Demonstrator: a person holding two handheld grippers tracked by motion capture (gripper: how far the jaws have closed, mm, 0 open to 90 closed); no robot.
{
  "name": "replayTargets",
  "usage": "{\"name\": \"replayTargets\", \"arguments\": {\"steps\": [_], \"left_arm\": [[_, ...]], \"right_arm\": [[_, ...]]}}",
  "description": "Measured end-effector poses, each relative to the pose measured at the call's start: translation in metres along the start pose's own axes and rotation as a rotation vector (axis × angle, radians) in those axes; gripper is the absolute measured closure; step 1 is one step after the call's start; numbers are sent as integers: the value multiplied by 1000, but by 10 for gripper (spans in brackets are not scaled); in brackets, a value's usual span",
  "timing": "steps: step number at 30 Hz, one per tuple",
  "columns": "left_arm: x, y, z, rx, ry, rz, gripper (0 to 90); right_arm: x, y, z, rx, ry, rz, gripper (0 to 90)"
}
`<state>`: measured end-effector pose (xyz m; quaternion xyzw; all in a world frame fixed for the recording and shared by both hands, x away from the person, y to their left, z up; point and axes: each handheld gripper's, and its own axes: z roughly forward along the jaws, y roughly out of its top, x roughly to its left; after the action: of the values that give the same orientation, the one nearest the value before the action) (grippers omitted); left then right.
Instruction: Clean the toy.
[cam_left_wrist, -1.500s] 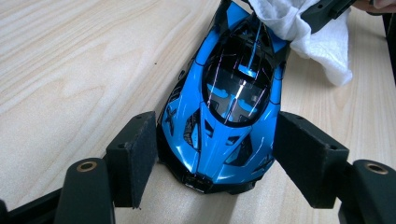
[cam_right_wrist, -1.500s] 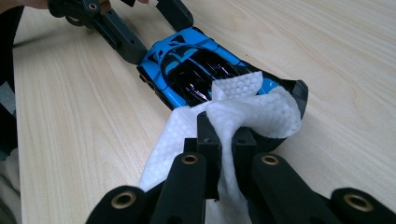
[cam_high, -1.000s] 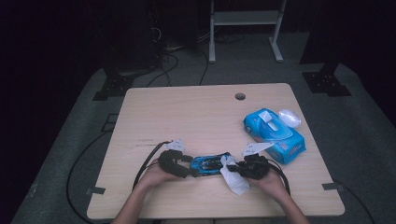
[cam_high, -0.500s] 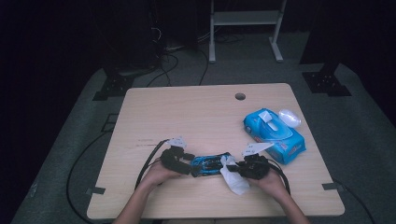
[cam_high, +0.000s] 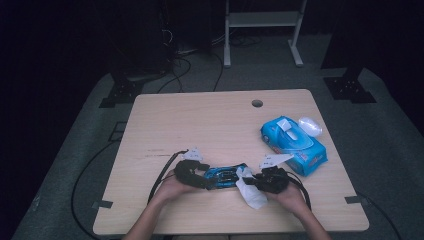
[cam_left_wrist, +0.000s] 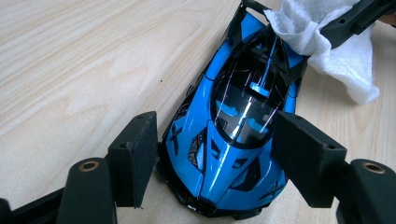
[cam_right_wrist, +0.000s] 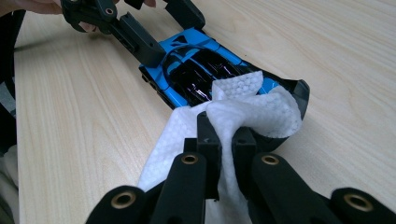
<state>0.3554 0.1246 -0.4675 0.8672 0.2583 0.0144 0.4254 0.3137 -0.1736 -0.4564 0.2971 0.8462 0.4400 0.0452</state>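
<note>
My left gripper (cam_left_wrist: 212, 154) sits at the near left of the tabletop (cam_high: 210, 120), its jaws spread around the front end of the blue toy car (cam_left_wrist: 243, 116); the pads look to be pressing its flanks, though I cannot be sure they touch on both sides. The car lies on the wood between my two hands, near the front edge. To its right, my right gripper (cam_right_wrist: 227, 140) is clamped on a white wipe (cam_right_wrist: 243, 109), which drapes over the car's rear end. Farther right, and farther away, lies a blue pack of wipes (cam_high: 294, 145) with its lid flipped open.
</note>
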Motion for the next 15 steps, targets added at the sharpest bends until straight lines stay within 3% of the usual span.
{"name": "replayTargets", "arguments": {"steps": [7, 15], "left_arm": [[-3, -1, -1, -12, 13, 26, 314], [-7, -1, 0, -10, 41, 23, 283]], "right_arm": [[4, -2, -1, -2, -7, -25, 861], [8, -5, -3, 0, -5, -53, 862]]}}
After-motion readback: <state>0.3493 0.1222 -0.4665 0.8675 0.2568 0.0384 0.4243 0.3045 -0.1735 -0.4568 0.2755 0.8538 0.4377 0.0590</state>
